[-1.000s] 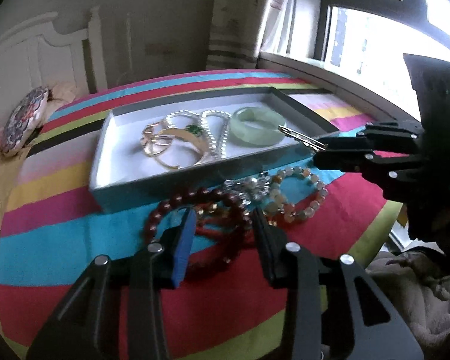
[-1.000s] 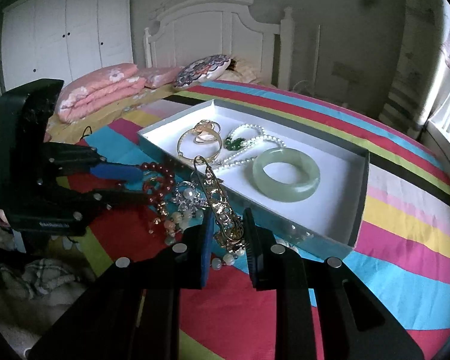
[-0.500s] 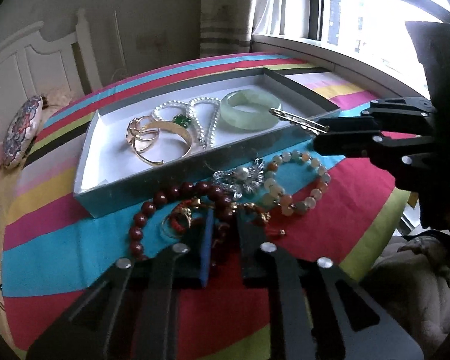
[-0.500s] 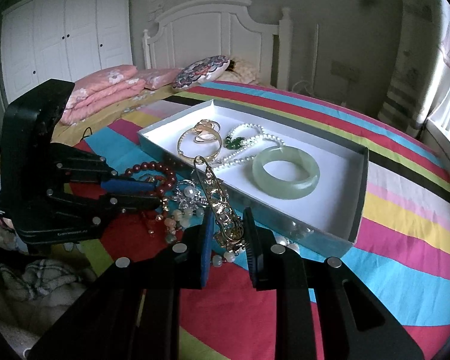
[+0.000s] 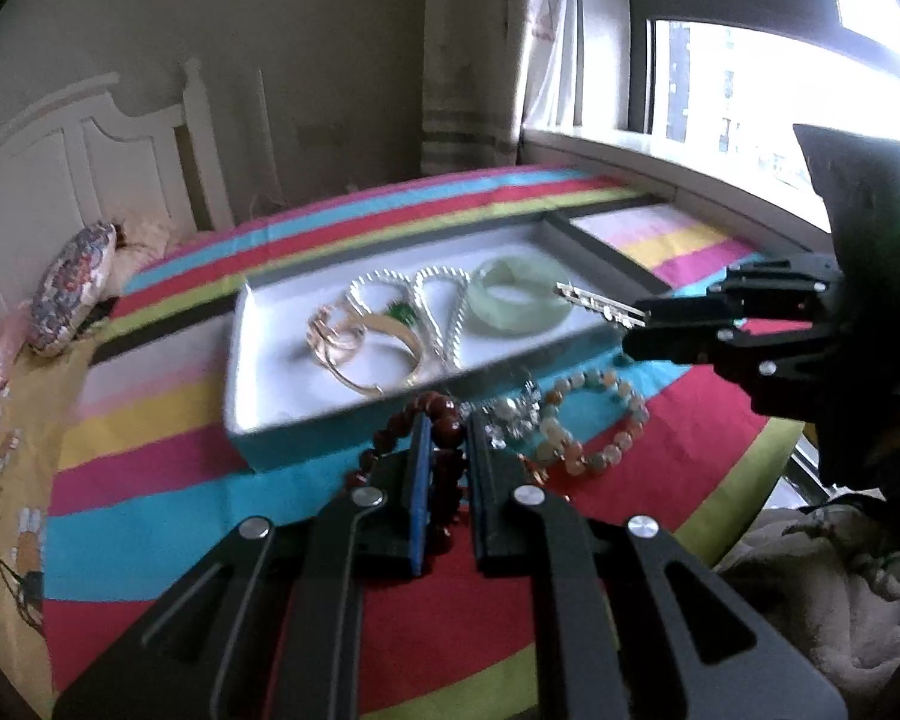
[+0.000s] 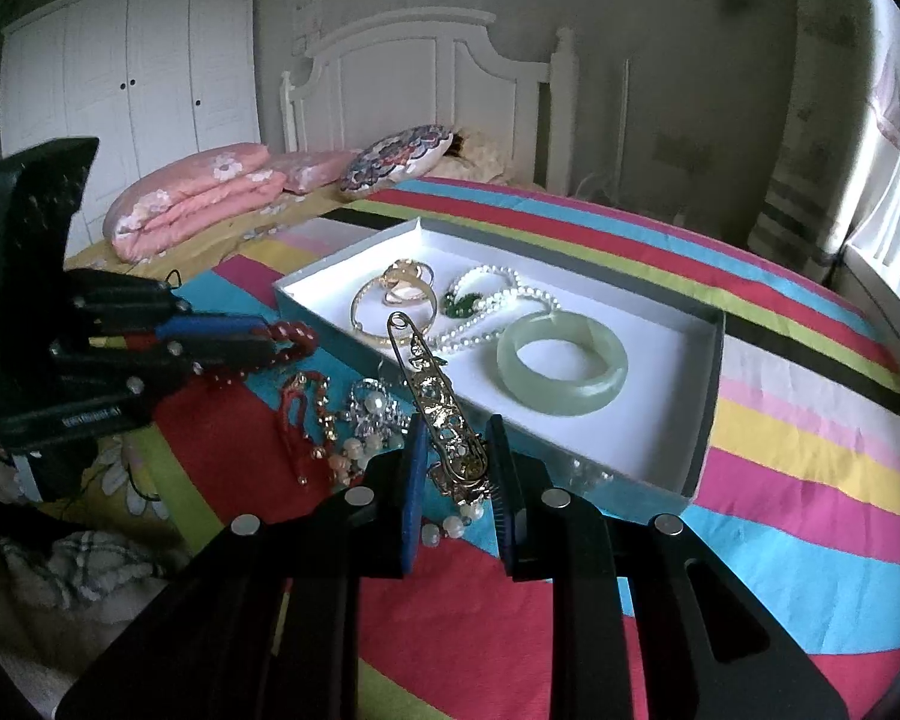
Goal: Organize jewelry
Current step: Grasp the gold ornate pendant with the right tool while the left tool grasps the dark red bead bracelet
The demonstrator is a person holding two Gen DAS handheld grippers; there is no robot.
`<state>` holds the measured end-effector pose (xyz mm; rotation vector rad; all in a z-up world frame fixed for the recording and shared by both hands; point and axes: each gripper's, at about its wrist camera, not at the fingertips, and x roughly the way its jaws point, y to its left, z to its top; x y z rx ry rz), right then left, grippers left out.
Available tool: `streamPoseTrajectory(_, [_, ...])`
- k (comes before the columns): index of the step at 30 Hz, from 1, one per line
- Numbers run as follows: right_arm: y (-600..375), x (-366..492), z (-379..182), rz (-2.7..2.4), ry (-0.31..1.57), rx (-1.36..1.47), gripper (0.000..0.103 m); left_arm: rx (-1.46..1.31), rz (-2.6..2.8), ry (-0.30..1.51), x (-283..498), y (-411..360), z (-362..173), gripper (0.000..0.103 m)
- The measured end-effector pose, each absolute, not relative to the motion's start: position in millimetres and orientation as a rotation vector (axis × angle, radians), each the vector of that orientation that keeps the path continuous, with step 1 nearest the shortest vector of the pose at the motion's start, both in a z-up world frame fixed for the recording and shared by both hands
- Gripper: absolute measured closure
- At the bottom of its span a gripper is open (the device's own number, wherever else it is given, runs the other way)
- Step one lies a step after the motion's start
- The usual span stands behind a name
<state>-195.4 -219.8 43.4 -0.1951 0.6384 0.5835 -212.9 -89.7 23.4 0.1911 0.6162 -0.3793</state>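
Left wrist view is showing me the striped bedspread [image 5: 168, 516] filling most of the frame, and on it the shallow white-lined box [image 5: 282, 420] is sitting toward the far side, open at the top. Inside the box I am seeing, from left to right, a gold bangle [image 5: 354, 348], a pearl necklace [image 5: 444, 312] with a small green pendant, and a pale green jade bangle [image 5: 522, 306]. Just in front of the box's near wall a loose pile of jewelry is lying on the cloth: a pale stone bead bracelet [image 5: 600, 426] on the right and a silvery brooch-like piece [image 5: 513, 414] beside it. I am holding the left gripper [image 5: 447, 468] over the near end of that pile; its jaws have just been closing and are now pinching a dark red bead bracelet [image 5: 438, 414], whose beads are showing between and just beyond the pads. From the right wrist view, I am keeping the right gripper [image 6: 453, 468] clamped on an ornate gold pin [image 6: 444, 414], which is sticking up and away between the fingers, its looped tip reaching over the box's near edge. Whether the red beads are hanging clear of the cloth I cannot tell.
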Motion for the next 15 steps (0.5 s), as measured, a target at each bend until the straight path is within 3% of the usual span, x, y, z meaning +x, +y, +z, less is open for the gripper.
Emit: streamPoseTrajectory(15, [-221.9,-187.2,80.9,0.533,0.547,-0.201,0.081,0.226,-0.356,0.504,-223.6,-82.4,75.2,0.092])
